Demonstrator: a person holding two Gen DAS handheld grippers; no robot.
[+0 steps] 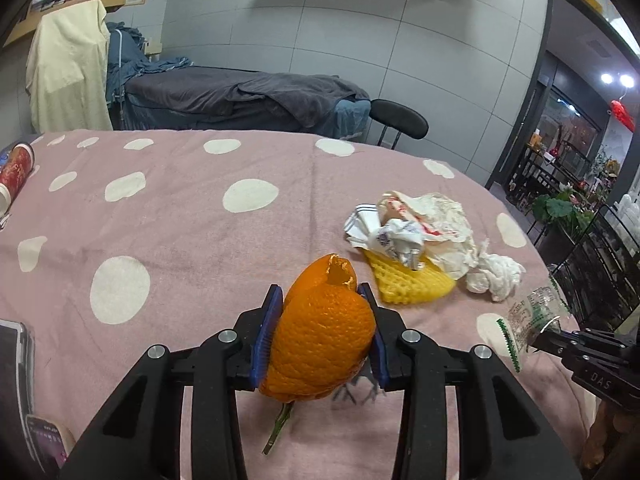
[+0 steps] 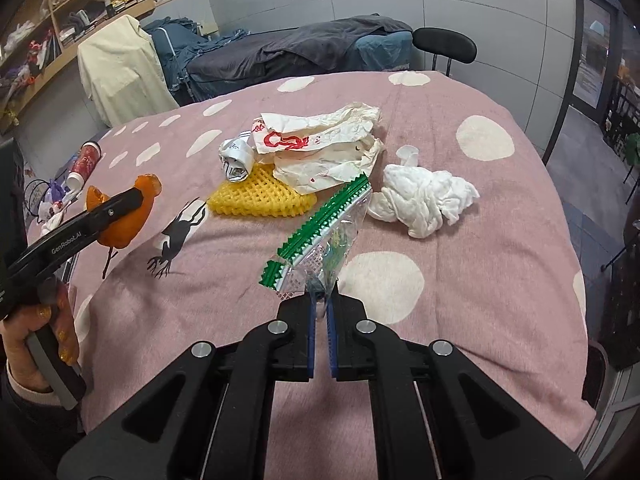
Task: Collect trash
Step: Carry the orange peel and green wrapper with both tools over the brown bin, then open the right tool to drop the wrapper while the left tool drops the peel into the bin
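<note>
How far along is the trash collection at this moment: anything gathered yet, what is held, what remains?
Done: no bin or bag with collected trash is in view. In hand: the left gripper is shut on the orange peel, and the right gripper is shut on the clear wrapper. Left on the pink cloth: crumpled paper bag, yellow foam net, white tissue, small paper wad.

You have an orange peel (image 1: 324,332) with a stem clamped in your left fingers, and a clear wrapper (image 2: 320,236) with green zigzag edges in your right. On the table lie crumpled paper wrappers (image 2: 320,144), yellow foam netting (image 2: 256,198) and a wadded white tissue (image 2: 424,196).
</note>
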